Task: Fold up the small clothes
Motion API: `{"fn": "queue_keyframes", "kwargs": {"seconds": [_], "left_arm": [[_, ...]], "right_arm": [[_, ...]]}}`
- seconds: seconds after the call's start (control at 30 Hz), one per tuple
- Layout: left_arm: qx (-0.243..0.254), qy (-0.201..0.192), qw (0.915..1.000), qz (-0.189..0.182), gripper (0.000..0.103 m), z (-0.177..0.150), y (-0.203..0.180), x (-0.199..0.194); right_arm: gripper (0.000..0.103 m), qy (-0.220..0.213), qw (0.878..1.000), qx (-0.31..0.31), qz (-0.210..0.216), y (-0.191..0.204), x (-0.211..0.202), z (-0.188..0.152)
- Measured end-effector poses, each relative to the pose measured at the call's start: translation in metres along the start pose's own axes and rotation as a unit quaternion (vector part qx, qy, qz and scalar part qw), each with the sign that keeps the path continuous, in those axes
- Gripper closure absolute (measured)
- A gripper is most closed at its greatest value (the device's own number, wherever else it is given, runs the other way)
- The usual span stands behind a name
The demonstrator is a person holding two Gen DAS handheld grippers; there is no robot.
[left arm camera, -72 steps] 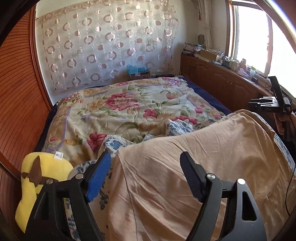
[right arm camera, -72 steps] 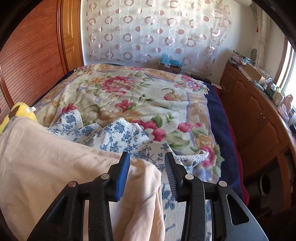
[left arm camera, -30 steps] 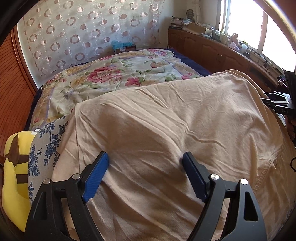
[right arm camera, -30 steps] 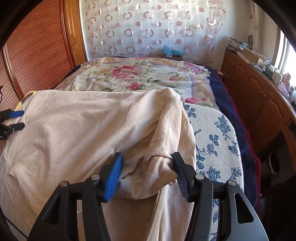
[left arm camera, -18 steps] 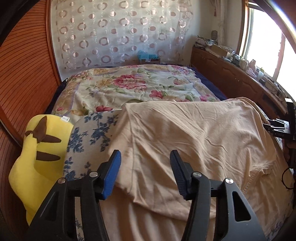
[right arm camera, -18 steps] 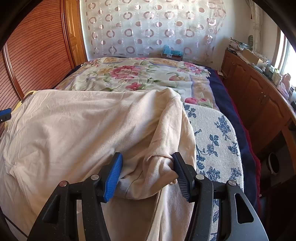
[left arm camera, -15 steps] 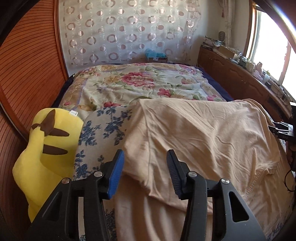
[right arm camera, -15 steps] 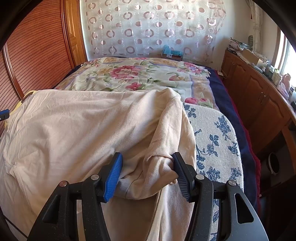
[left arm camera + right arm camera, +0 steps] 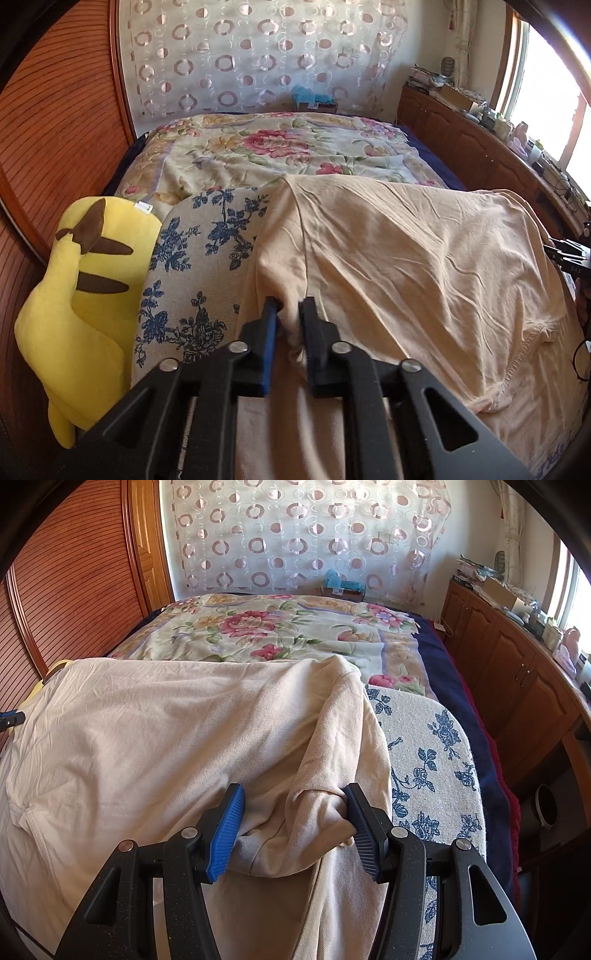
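Garment: a beige shirt (image 9: pixel 406 258) lies spread over a pad with a blue flower print (image 9: pixel 207 258); its hem and a short sleeve hang toward the near edge.
Left hand-held gripper (image 9: pixel 287 314): its jaws have just been closing and now pinch a bunched fold at the shirt's left edge, the cloth squeezed tight between the blue pad and the black one.
Right hand-held gripper (image 9: pixel 293 819): jaws stand partly apart, with the rolled-over right side of the shirt (image 9: pixel 184 720) bulging between them; the cloth touches both pads, and it appears gripped.
Pad, right end: the flower-print cover (image 9: pixel 424 746) shows bare just beside the shirt's right edge.
Bed: a floral quilt (image 9: pixel 280 151) covers it beyond the pad.
Toy: a yellow plush (image 9: pixel 85 277) with brown stripes sits against the pad's left end.
Wall side: a sheer curtain with ring pattern (image 9: pixel 295 535) hangs behind the bed.
Cabinets: wooden units (image 9: pixel 517 672) run along the right under the window.
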State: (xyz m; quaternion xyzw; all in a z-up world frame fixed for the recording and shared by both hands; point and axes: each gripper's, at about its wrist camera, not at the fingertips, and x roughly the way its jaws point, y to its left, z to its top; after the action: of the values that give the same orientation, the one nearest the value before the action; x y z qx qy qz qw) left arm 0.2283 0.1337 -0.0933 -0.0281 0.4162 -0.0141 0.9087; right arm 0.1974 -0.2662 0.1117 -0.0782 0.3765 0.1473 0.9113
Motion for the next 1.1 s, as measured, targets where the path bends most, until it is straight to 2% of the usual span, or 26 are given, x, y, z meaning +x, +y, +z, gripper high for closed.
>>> {"fn": "queue_keyframes", "kwargs": {"seconds": [0.23,0.5,0.63,0.7,0.77,0.87,1.0,1.1], "left_arm": [[0.002,-0.023,0.9997,-0.002,0.098,0.006,-0.003,-0.011],[0.007,-0.037,0.9992,-0.014,0.099,0.01,-0.013,-0.016],[0.013,-0.024,0.9995,-0.018,0.098,0.012,-0.018,-0.007],[0.012,-0.016,0.9996,-0.02,0.098,0.011,-0.018,-0.002],[0.024,-0.023,0.9985,-0.043,0.099,0.01,-0.021,-0.003],[0.027,-0.037,0.9983,-0.037,0.099,0.012,-0.025,-0.012],[0.023,-0.067,0.9968,-0.037,0.099,0.018,-0.024,-0.036],[0.019,-0.086,0.9954,-0.039,0.1,0.019,-0.024,-0.054]], "right_arm": [[0.045,0.0,1.0,0.0,0.0,0.0,0.0,0.0],[0.046,-0.003,1.0,0.017,-0.003,-0.006,-0.002,0.0],[0.073,-0.003,1.0,0.012,0.0,-0.006,-0.006,-0.002],[0.081,-0.002,1.0,0.006,0.001,-0.004,-0.007,-0.001],[0.09,-0.004,1.0,0.003,-0.006,-0.004,-0.007,-0.001],[0.098,-0.018,1.0,-0.002,-0.009,-0.003,-0.014,0.001],[0.098,-0.05,0.999,-0.003,-0.016,-0.001,-0.033,0.008],[0.099,-0.07,0.998,-0.003,0.001,0.001,-0.048,0.012]]}}
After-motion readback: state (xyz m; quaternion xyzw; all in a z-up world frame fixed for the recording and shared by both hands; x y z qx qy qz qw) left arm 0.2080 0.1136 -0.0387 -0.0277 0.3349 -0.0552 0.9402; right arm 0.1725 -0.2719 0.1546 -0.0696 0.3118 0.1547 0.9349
